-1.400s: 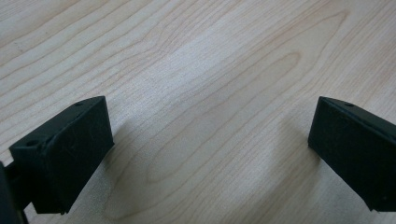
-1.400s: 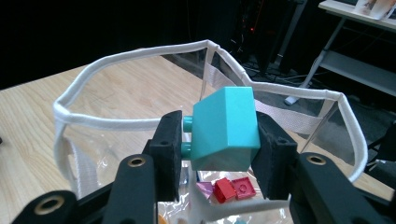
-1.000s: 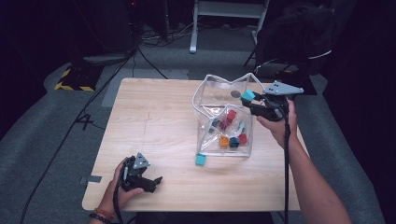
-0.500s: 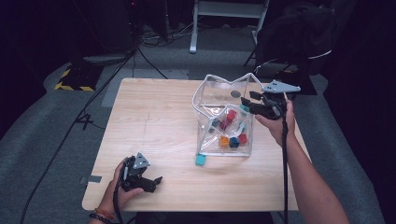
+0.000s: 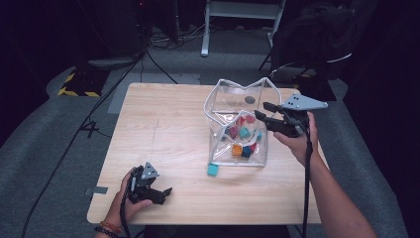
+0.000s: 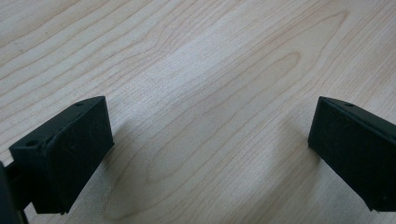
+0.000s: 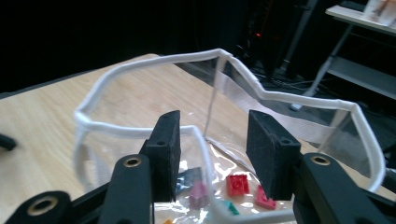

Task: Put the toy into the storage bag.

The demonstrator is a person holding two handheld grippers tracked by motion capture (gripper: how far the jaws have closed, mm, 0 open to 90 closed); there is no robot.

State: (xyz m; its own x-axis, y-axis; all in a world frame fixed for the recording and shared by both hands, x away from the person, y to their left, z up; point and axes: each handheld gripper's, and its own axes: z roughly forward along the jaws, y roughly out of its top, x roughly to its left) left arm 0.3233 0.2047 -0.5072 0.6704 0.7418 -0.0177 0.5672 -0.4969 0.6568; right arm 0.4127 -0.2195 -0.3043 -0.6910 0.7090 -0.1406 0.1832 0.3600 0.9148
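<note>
My right gripper point(image 5: 261, 111) hovers part-open and empty over the clear bag point(image 5: 237, 130) at frame centre, above the blocks point(image 5: 242, 133); my left gripper point(image 5: 163, 193), open, rests lower left.

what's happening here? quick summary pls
A person is loading small coloured blocks into a clear pouch on the wooden table. The right hand-held gripper hovers over the pouch's open top with its jaws apart and nothing between them. One teal block lies on the table just outside the pouch. The left hand-held gripper rests open near the front edge, holding nothing.
</note>
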